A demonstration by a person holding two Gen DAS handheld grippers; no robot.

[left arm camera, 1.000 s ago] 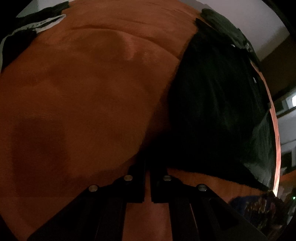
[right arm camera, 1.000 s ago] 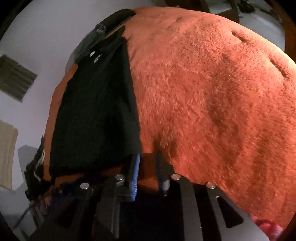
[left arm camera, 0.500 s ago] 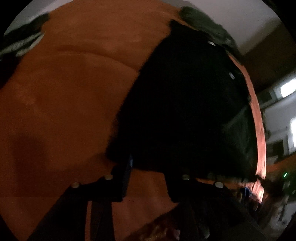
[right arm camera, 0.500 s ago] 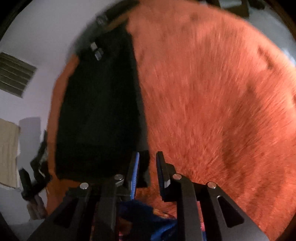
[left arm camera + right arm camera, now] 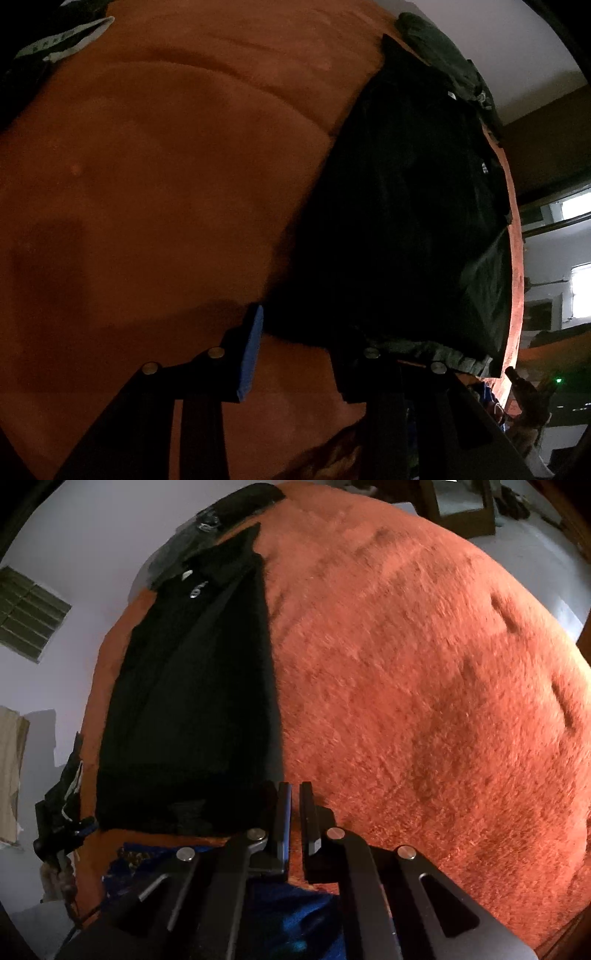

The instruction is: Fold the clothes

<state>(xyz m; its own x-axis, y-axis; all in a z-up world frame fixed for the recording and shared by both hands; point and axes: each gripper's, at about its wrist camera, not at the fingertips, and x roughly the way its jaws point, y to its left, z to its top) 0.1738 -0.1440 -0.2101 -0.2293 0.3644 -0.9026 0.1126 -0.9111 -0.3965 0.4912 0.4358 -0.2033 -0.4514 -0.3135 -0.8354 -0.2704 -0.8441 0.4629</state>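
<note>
A black garment lies folded lengthwise on an orange fleece blanket. In the left wrist view it fills the right half; my left gripper is open and empty, its jaws straddling the garment's near corner just above the blanket. In the right wrist view the garment is a long strip at the left. My right gripper is shut and empty, at the garment's near right corner by the blanket edge.
More dark clothes lie at the garment's far end. A black-and-white garment lies at the blanket's far left. Blue fabric shows below the bed edge. White walls lie beyond.
My left gripper has opened from shut. My right gripper has closed from a narrow gap to shut. Both have shifted near the garment's near edge.
</note>
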